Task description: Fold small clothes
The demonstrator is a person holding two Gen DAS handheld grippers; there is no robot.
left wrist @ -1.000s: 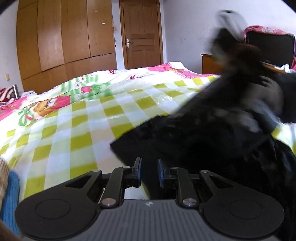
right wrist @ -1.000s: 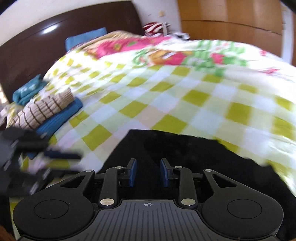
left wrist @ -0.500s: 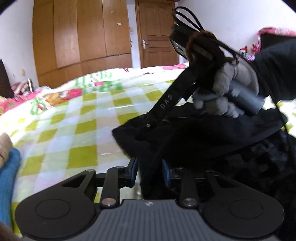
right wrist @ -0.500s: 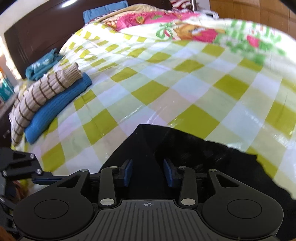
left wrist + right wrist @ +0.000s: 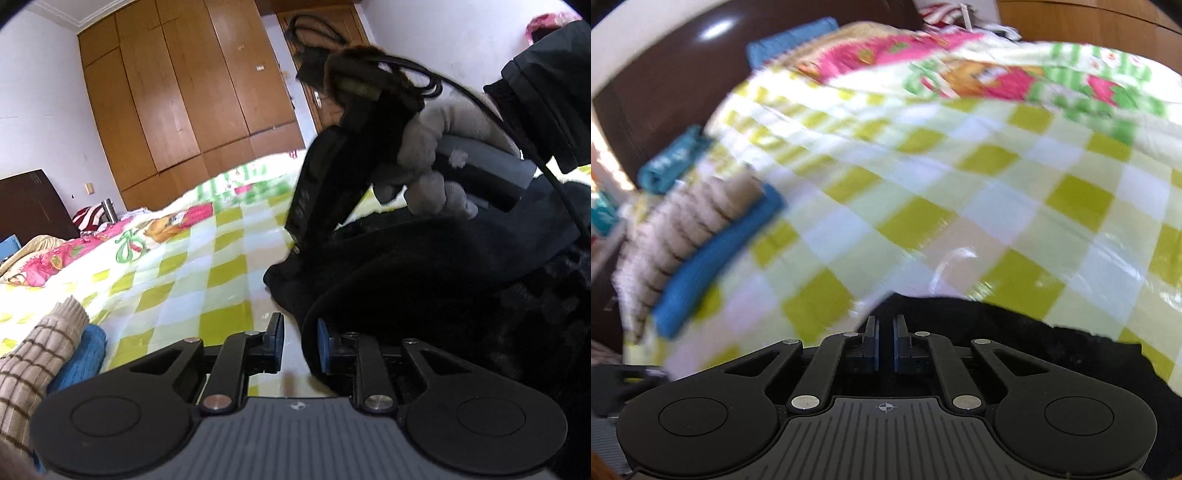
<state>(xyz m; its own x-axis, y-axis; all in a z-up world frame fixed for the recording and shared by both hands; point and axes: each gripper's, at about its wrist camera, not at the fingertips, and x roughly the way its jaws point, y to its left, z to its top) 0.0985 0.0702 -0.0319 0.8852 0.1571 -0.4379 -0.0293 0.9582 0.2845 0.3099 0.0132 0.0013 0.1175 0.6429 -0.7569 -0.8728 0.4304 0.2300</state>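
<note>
So there's a black garment (image 5: 424,280) lying crumpled on the bed, on a yellow-green checked sheet (image 5: 177,295).

The left gripper (image 5: 300,345) has its tongs apart. One blue pad sits against a fold of the black cloth and the other is off it, so it isn't clamping anything.

The right gripper (image 5: 885,341) has its tongs nearly together with just a thin slit between them, right at the near edge of the garment (image 5: 1015,339). I honestly can't tell if cloth is pinched in there.

From the left camera you can see the right gripper's body held in a grey-gloved hand (image 5: 439,155), tip down on the cloth. There's lettering on its side but it's too blurry to read.

Off to the side, a beige striped knit (image 5: 33,354) is stacked on a blue knit (image 5: 85,354).
</note>
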